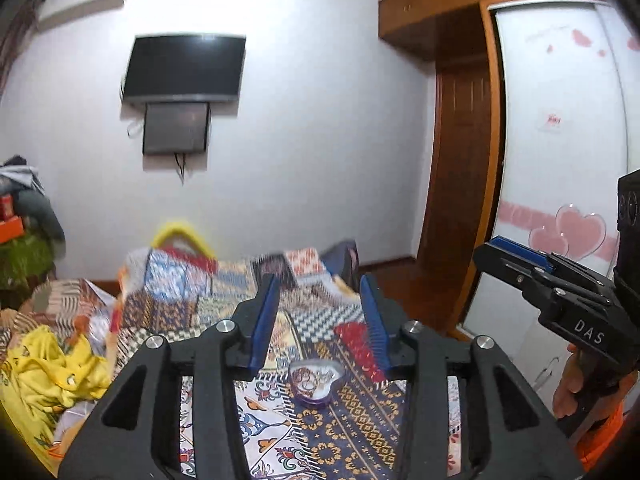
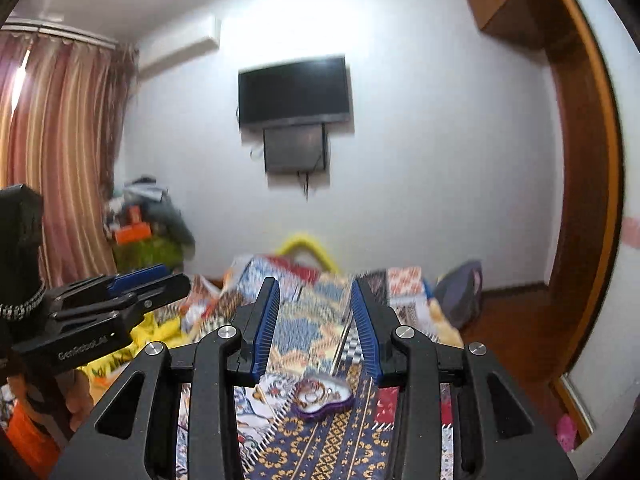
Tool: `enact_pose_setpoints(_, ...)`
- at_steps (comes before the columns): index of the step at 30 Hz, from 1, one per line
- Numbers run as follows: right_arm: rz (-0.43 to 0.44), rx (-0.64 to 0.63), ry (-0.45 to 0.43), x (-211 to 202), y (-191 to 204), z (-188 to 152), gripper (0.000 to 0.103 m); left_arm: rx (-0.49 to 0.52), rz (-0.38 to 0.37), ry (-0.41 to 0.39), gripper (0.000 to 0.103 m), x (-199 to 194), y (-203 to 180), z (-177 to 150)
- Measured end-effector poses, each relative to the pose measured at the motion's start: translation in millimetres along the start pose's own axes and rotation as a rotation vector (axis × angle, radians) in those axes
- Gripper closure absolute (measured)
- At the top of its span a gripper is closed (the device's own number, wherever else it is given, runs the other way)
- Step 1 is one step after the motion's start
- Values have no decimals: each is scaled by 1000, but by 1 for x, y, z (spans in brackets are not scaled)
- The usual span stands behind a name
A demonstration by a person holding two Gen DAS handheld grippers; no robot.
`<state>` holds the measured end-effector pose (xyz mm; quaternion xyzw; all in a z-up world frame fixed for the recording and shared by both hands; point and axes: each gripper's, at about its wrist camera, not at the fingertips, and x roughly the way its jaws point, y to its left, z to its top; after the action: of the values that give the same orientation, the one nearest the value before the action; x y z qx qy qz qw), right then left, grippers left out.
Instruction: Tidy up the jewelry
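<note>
A small heart-shaped dish with a purple rim lies on the patterned bedspread; it holds tangled gold-coloured jewelry on a white base. It also shows in the right wrist view. My left gripper is open and empty, raised above and behind the dish. My right gripper is open and empty, held likewise above the dish. The right gripper also shows at the right edge of the left wrist view, and the left gripper at the left of the right wrist view.
A yellow garment lies crumpled on the bed's left side. Folded quilts and a yellow-handled bag sit at the far end. A wall TV, a wooden door and a wardrobe with pink hearts stand beyond.
</note>
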<state>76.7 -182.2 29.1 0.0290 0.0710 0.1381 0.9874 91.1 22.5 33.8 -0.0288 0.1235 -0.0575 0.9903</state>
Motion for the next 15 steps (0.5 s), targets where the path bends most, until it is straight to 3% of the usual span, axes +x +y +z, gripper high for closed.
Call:
enact_pose_setpoints(3,-54,-31,-64,-22,10,0,67,18,40,-64,49,-26,-8,0)
enact_pose_setpoints(5,-74,-35,-89,-33,14,1,48,25,61,-95,33,-37,-12,-1)
enact_pose_setpoints(8,-101,-28,-119,-40,20,0,22,28,80,-126,16,-50,-15,-3)
enact_pose_setpoints(14,-177,-52,-139,-40,27,-7,0,17,95,-138,6,-57,-19,-7)
enact_pose_setpoints(15,-182,-48,-140,-42,27,-6,0,21,101,-139,6,-57,-20,-8)
